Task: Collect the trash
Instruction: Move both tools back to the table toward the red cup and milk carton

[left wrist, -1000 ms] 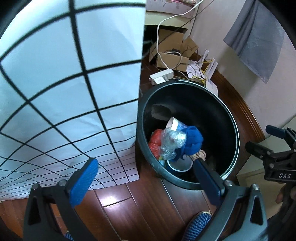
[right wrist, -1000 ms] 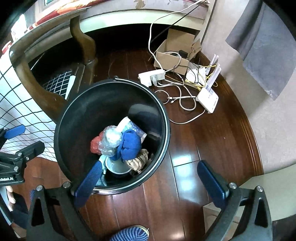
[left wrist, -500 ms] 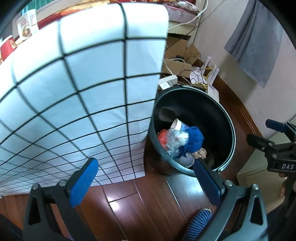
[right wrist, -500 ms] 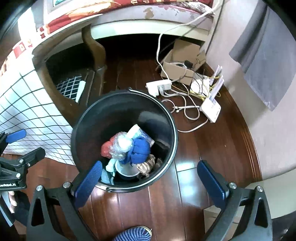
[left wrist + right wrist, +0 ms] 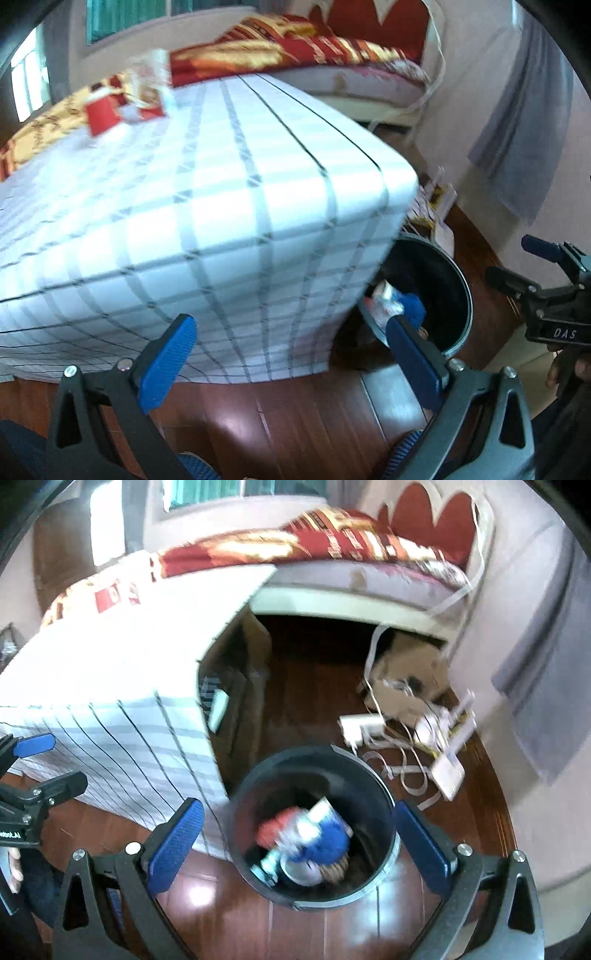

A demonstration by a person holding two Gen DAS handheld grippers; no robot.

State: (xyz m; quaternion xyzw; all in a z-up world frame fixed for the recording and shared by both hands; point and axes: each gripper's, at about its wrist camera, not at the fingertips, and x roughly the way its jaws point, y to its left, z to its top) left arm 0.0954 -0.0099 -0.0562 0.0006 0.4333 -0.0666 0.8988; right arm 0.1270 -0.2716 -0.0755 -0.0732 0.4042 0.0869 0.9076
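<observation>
both grippers, left gripper (image 5: 291,354) and right gripper (image 5: 295,845), gape empty (nothing held), the trash bin (image 5: 384,794) lying below the right.

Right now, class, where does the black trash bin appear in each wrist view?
Left wrist: black trash bin at right of centre, partly hidden behind the checked tablecloth.
Right wrist: bin at lower centre, fully visible from above.
Shared landmark: the blue item inside the bin.

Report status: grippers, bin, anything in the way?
Left hand-held gripper open, empty. Right hand-held gripper open, empty, above the bin. Bin holds trash. Tablecloth hides part of the bin from the left camera.
</observation>
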